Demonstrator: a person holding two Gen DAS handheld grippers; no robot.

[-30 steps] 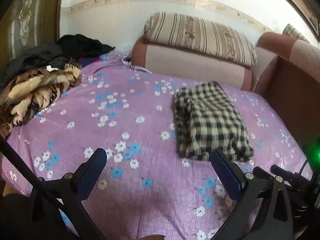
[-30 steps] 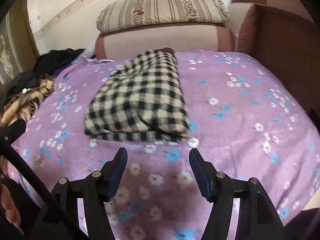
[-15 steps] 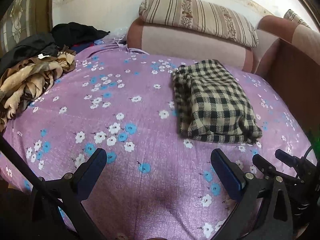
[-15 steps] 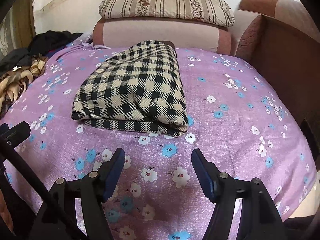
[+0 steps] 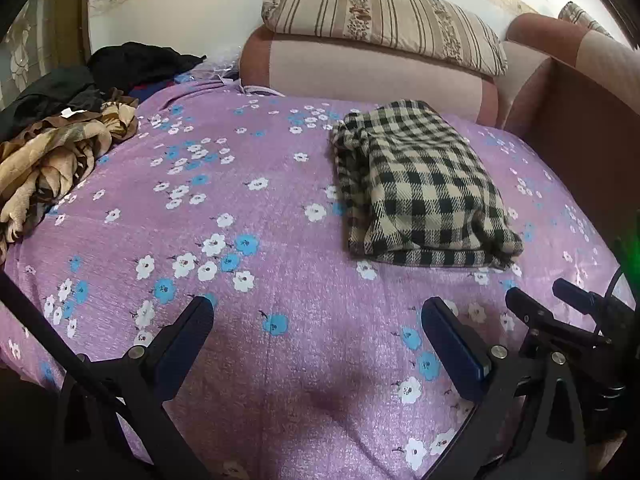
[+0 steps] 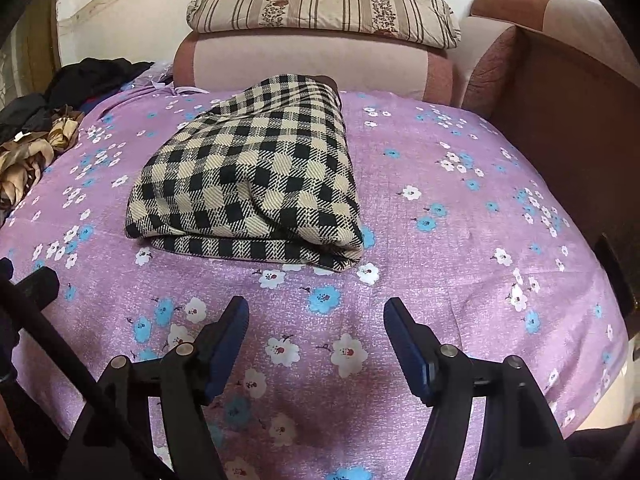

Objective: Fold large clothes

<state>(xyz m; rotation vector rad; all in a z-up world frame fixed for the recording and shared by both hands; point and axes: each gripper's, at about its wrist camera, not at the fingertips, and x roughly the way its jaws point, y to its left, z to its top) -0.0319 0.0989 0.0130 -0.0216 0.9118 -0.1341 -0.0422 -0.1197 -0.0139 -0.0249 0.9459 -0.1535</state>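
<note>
Hovering empty with jaws apart, the left gripper (image 5: 316, 336) and right gripper (image 6: 316, 336) face the folded checked garment (image 6: 248, 184), lying ahead on the bedsheet (image 6: 460, 240). This fold looks finished; next likely means fetching from the clothes pile (image 5: 52, 160), far left.

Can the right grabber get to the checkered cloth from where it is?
Probably yes. The right gripper is open and holds nothing, and the folded checkered cloth lies just ahead of it on the purple sheet. Only bare sheet shows between them, so nothing seems to block the way.
</note>
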